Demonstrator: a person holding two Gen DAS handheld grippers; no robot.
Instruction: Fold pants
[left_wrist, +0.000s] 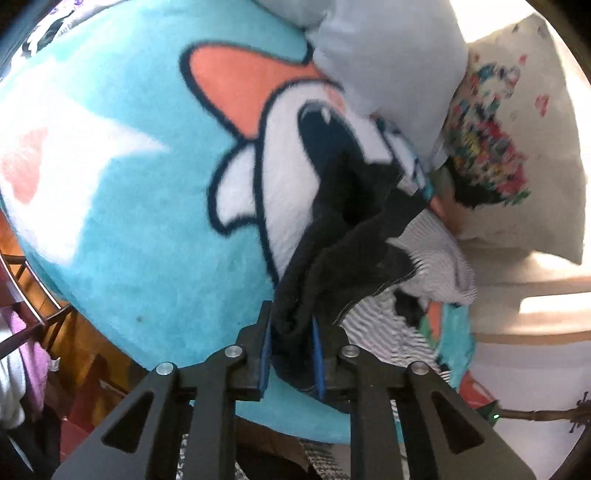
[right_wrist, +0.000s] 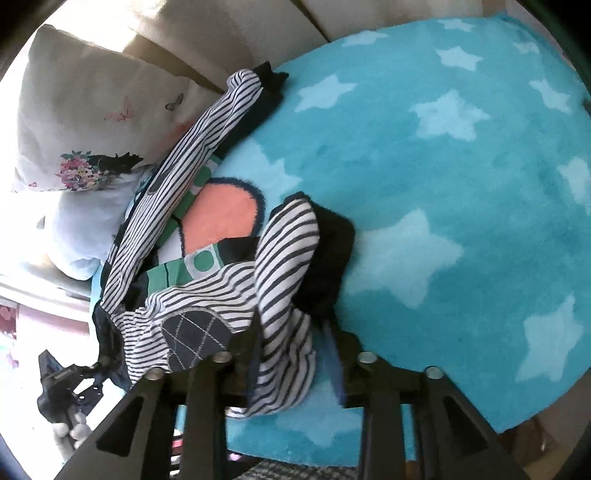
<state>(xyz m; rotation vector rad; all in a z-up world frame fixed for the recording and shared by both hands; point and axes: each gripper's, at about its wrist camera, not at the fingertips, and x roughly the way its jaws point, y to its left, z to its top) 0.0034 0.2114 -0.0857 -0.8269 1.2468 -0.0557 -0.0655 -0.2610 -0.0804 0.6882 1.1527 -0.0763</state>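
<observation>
Over blue star blanket (right_wrist: 461, 177): pants (right_wrist: 207, 295) stretch between my grippers, left gripper (left_wrist: 291, 332) clamping dark cuff, right gripper (right_wrist: 295, 354) clamping striped leg.

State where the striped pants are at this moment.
The striped pants hang between both tools over the blue star blanket, beside the floral pillow. The right tool grips striped fabric; the left tool grips a black part.

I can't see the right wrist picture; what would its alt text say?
The right tool is shut on small navy-and-white striped pants with black cuffs, lifting one leg above a fluffy turquoise blanket with pale stars. A white floral pillow lies at the far left.
</observation>
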